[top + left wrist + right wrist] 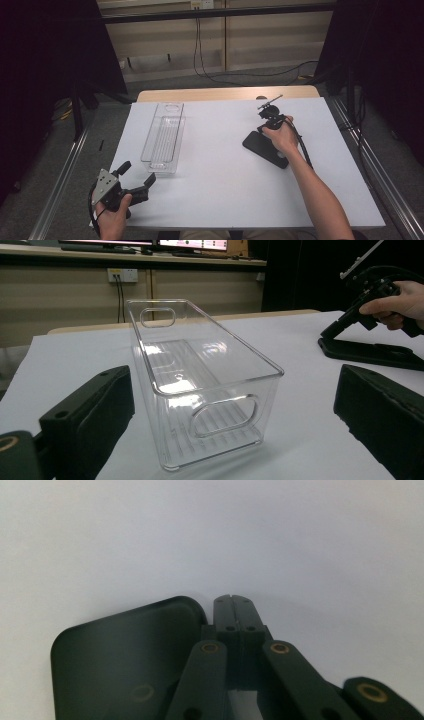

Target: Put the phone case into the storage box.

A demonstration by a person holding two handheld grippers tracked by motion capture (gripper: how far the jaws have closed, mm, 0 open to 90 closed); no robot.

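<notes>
Here the clear bin (200, 375) sits just ahead of the spread left gripper (235, 425)

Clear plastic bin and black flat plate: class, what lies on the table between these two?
Nothing: in the high view, bare white tabletop separates the clear plastic bin from the black flat plate under the right gripper.

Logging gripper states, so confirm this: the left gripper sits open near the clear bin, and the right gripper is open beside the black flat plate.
One thing is wrong: the right gripper is shut, its jaws pressed together in the right gripper view, beside the black flat plate. The left gripper is indeed open near the clear bin.
</notes>
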